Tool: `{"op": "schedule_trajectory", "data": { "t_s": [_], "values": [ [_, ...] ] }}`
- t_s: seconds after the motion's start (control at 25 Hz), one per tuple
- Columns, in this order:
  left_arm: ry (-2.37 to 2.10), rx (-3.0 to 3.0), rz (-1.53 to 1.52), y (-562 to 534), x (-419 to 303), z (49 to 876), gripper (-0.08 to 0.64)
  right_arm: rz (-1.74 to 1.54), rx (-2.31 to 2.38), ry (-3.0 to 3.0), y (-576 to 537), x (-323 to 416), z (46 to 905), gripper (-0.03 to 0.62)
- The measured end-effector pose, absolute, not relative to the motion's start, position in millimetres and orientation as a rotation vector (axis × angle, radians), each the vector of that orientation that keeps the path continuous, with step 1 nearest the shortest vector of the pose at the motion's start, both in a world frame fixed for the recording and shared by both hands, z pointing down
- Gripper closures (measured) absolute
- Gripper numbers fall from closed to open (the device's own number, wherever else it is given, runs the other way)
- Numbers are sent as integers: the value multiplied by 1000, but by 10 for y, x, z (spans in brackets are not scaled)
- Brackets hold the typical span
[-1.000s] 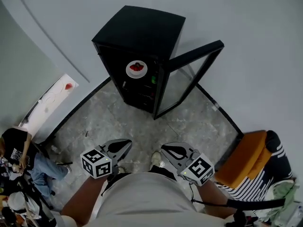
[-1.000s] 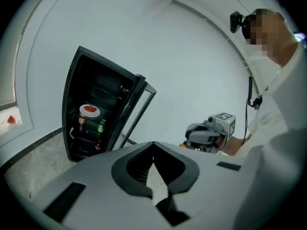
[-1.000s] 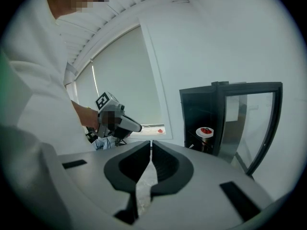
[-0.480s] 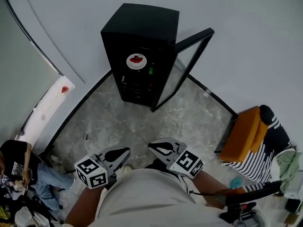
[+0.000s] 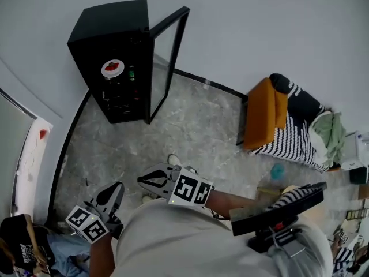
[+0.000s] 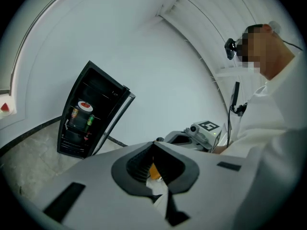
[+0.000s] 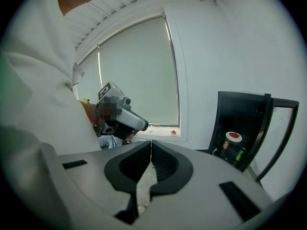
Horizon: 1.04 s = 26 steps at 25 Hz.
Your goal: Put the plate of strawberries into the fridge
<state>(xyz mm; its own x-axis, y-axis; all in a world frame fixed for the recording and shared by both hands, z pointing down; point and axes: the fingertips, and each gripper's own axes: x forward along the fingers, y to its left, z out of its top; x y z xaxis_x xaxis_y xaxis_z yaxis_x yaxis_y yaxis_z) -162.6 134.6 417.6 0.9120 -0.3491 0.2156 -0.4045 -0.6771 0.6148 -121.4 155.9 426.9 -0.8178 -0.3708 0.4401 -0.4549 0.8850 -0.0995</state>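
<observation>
White plate of strawberries [image 5: 113, 68] sits level on an upper shelf inside the open black fridge [image 5: 106, 26], well beyond the left gripper [image 5: 115, 190] and right gripper [image 5: 143, 181].

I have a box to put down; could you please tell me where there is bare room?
The marble floor is bare between the open fridge door and the orange chair. In the fridge, the plate of strawberries takes the upper shelf; the bottom-left corner is crowded by a seated person.

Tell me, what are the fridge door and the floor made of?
Fridge door: apparently clear glass in a black frame, since the wall shows through it. Floor: probably grey marble or marble-look tile, veined, with a faint sheen.
</observation>
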Motion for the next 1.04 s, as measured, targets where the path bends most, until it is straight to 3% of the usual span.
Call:
{"op": "schedule_trajectory", "data": {
  "t_s": [0.6,1.04],
  "values": [
    [-519,2382,144,1756,-1897,4336,548,282,635,-2638,1973,-1467,4274,575],
    [-487,2370,189,1591,-1590,4408,548,318,703,-2624,1808,-1147,4362,575]
  ]
}}
